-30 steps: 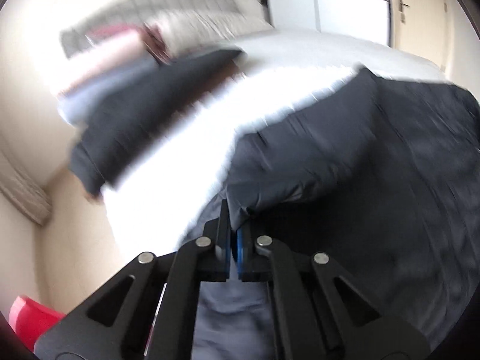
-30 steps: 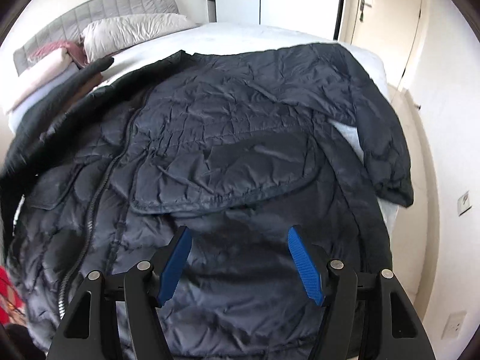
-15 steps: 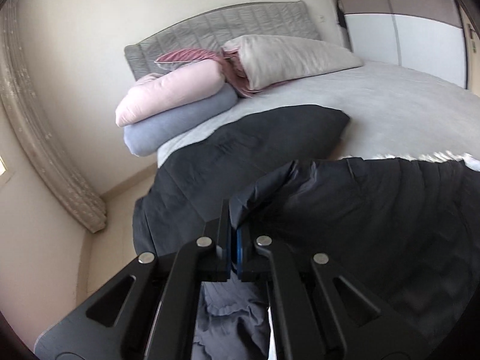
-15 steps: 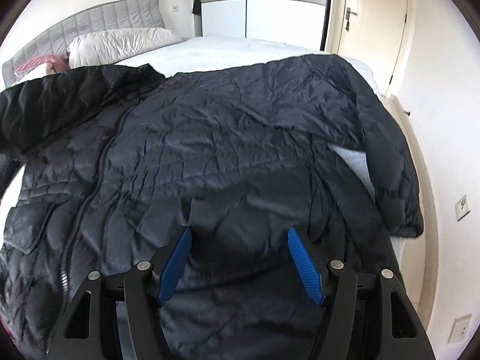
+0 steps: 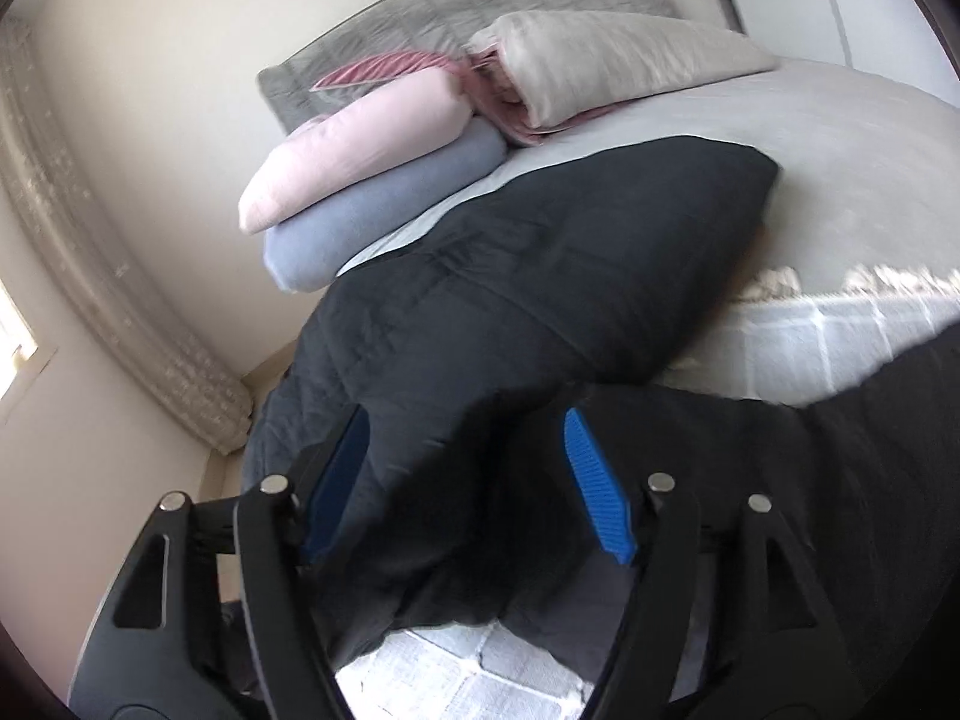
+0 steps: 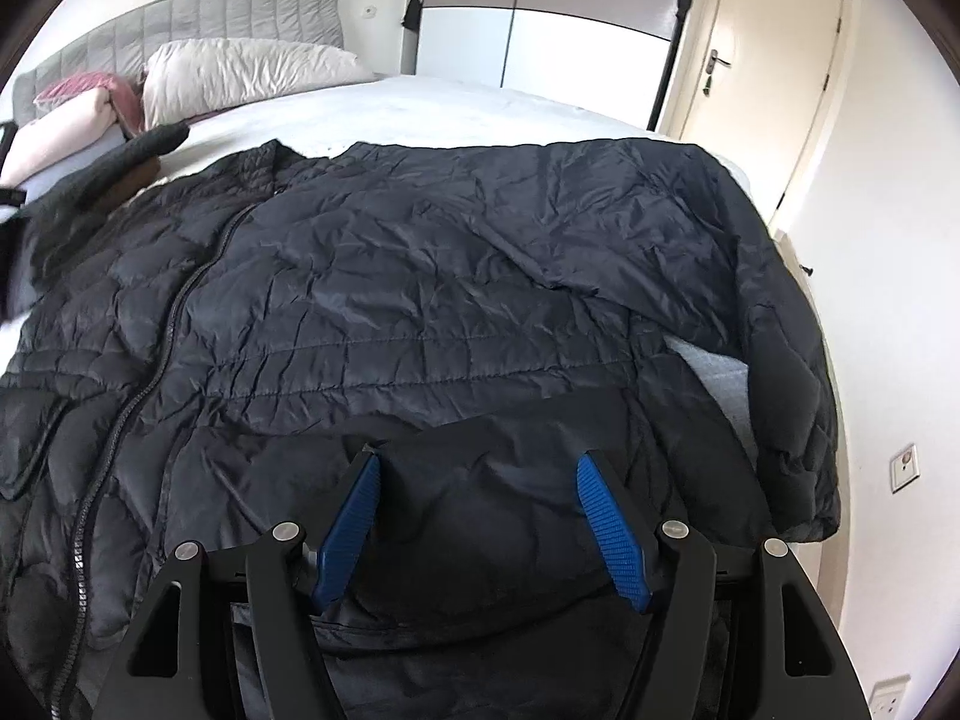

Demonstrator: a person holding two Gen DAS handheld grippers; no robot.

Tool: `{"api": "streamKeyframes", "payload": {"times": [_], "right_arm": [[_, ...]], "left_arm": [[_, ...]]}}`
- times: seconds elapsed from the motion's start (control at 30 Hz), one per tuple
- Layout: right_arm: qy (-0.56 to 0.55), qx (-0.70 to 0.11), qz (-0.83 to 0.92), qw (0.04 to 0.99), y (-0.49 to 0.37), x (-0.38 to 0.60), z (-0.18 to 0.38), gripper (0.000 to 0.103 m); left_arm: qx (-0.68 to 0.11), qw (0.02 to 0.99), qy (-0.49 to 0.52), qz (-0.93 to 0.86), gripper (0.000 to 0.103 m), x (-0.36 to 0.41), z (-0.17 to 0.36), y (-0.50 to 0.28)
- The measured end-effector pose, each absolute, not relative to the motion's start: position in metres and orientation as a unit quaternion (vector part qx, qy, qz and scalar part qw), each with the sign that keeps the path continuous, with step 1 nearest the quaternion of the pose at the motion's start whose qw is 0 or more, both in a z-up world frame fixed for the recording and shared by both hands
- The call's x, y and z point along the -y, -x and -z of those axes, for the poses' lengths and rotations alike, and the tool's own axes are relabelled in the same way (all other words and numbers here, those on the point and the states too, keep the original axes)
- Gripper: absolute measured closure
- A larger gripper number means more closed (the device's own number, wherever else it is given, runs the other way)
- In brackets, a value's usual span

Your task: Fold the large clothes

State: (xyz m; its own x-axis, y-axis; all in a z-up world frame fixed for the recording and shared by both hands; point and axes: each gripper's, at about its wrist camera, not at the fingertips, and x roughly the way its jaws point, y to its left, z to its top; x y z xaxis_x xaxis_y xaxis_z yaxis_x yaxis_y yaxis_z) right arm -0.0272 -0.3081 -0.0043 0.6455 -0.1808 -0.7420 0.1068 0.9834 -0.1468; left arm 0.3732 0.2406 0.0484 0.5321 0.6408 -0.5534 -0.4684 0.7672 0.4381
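A large black quilted puffer jacket [image 6: 456,300] lies spread front-up on the bed, zipper running down its left half, one sleeve [image 6: 786,384] hanging over the bed's right edge. My right gripper [image 6: 477,474] is open, its blue pads either side of a bunched fold at the jacket's near hem. In the left wrist view my left gripper [image 5: 465,432] is open over the jacket's other sleeve [image 5: 456,516], which lies loose between the pads. A dark pillow-like piece [image 5: 540,276] lies beyond it.
The bed [image 6: 456,114] has a grey headboard [image 5: 480,6] with pink, blue and beige pillows [image 5: 372,138] stacked at it. A curtain [image 5: 108,312] hangs by the left wall. A wardrobe [image 6: 552,18] and a door [image 6: 756,78] stand behind the bed.
My left gripper was shut on the jacket's sleeve and carried it toward the headboard side; now it is open and the sleeve is released. The right gripper stayed open, and the jacket's folded flap has flattened.
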Motion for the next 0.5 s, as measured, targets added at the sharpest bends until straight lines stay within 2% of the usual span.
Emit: {"api": "streamKeyframes", "payload": {"times": [0.13,0.2,0.23,0.33,0.5], "right_arm": [[0.044,-0.391,0.107,0.913,0.036,0.320,-0.011,0.034],[0.047,-0.378,0.139,0.914,0.042,0.331,-0.020,0.034],[0.048,-0.368,0.166,0.914,0.046,0.341,-0.025,0.034],[0.045,-0.360,0.221,0.905,0.049,0.370,-0.031,0.032],[0.035,-0.397,0.276,0.875,0.038,0.416,-0.019,0.032]], "left_arm": [[-0.382,0.878,-0.100,-0.269,0.031,-0.223,-0.054,-0.350],[-0.385,0.887,-0.084,-0.240,0.022,-0.208,-0.057,-0.324],[-0.385,0.892,-0.075,-0.225,0.021,-0.200,-0.058,-0.311],[-0.390,0.904,-0.034,-0.171,0.020,-0.175,-0.056,-0.265],[-0.420,0.902,0.025,-0.095,0.019,-0.130,-0.038,-0.197]]}}
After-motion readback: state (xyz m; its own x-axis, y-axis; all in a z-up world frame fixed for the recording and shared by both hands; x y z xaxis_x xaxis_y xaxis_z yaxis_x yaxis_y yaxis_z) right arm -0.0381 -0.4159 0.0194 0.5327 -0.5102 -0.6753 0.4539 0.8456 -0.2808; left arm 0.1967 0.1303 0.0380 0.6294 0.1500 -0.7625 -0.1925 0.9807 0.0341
